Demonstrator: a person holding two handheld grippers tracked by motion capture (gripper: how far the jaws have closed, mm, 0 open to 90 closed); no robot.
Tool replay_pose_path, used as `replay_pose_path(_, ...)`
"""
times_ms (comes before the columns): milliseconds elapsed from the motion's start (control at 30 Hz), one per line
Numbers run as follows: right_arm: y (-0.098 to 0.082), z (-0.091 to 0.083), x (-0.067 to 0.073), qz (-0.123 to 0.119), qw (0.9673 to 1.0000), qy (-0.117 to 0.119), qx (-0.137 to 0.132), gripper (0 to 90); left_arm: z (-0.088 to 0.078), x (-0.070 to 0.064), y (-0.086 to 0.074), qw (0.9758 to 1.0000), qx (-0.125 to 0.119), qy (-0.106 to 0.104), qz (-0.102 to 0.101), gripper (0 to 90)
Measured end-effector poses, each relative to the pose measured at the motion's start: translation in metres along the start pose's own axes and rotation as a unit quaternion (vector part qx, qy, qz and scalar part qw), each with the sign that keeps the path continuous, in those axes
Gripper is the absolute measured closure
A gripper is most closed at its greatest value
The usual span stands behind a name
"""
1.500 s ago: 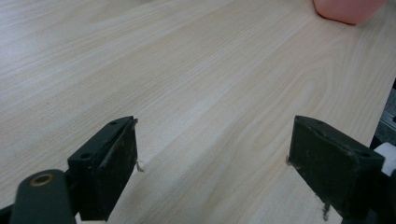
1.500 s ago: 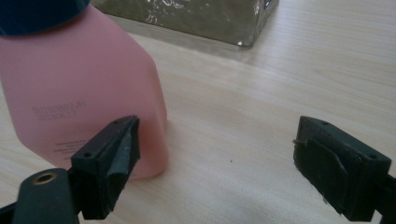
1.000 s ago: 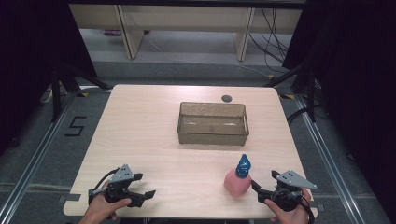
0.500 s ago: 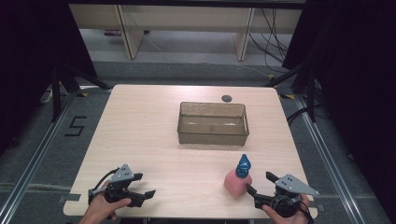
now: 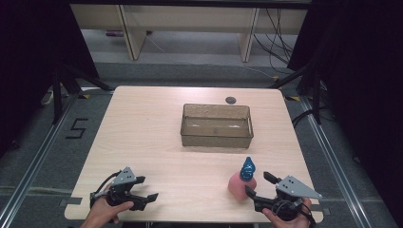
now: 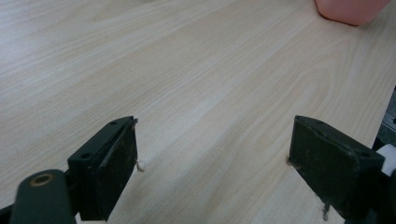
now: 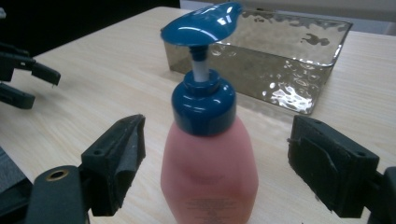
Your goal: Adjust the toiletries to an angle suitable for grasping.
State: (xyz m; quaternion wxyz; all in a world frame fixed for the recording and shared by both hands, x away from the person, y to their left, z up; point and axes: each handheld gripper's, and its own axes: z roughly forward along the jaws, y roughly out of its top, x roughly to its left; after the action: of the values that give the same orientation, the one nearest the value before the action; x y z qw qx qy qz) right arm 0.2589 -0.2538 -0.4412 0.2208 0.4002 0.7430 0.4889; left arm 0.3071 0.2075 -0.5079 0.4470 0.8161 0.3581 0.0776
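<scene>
From above we see the right gripper point(image 5: 259, 185) near the table's point(image 5: 152, 128) front edge, jaws apart, just beside a pink pump bottle point(image 5: 241, 183). Its own camera shows what the high view cannot: the bottle point(image 7: 210, 158) stands upright between the spread jaws, touching neither, blue pump head point(image 7: 201, 23) tilted above. Beyond the jaws sits a clear ribbed tray point(image 7: 280, 60); we make out nothing in it. The left gripper point(image 5: 140, 192), jaws apart, holds nothing, with bare wood point(image 6: 187, 84) between and ahead of them and the bottle's base point(image 6: 350, 9) far ahead to the right.
</scene>
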Motion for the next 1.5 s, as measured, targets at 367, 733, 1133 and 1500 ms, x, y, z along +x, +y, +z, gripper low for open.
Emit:
replay_pose_path(367, 0.007, 0.007, 0.006, -0.004, 0.9999, 0.002, 0.011, 22.4, 0.001, 0.000, 0.000, 1.0000, 0.002, 0.003, -0.001, 14.9)
replay_pose_path(733, 0.013, 0.018, 0.002, -0.019, 0.9998, 0.002, 0.009, 25.1, 0.002, 0.000, 0.001, 1.0000, 0.004, -0.003, 0.001, 14.9)
replay_pose_path(1133, 0.014, 0.028, 0.000, -0.021, 0.9997, 0.005, 0.013, 28.0, 0.005, -0.001, 0.002, 1.0000, 0.003, -0.002, 0.000, 14.9)
replay_pose_path(1500, 0.014, 0.033, -0.004, -0.016, 0.9998, 0.005, 0.014, 31.5, 0.007, -0.002, 0.004, 1.0000, 0.007, -0.003, 0.002, 14.8)
